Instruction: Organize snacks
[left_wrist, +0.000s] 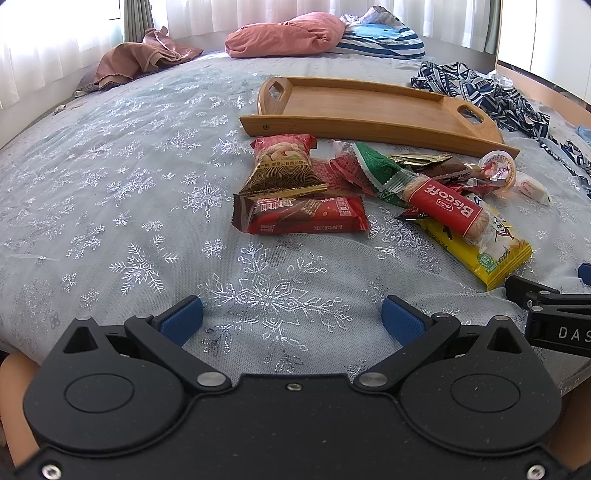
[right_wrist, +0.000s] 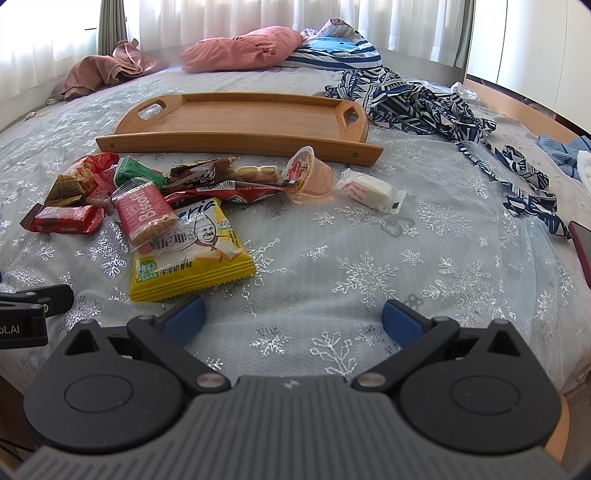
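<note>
A bed covered in pale blue cloth with silver snowflakes (left_wrist: 140, 206) fills the room. On it lies a loose heap of snack packets, and just behind the heap sits an empty, shallow bamboo tray with cut-out handles (right_wrist: 240, 118). The left gripper (left_wrist: 291, 314) and the right gripper (right_wrist: 293, 314) both hover low over bare cloth at the near edge, each with its jaws spread wide and holding nothing.

The snacks overlap: a red Biscoff biscuit pack (right_wrist: 146, 214) rests on a yellow wafer bag printed with a chef (right_wrist: 192, 258), and a red chocolate wafer bar (left_wrist: 301, 216) lies under a gold-and-red nut pouch (left_wrist: 282, 166). Lifting a lower packet would likely drag or flip its neighbour. A small clear jelly cup with a red lid (right_wrist: 306, 173) lies tipped on its side (round, so it may roll) next to a white wrapped candy (right_wrist: 369, 190), which lies a little apart from the heap.

The soft bedding could give under a pressing finger and snag. There is open cloth in front of both grippers and right of the heap; a crumpled navy-and-white patterned garment (right_wrist: 424, 107) crowds the tray's right end, possibly touching it.
</note>
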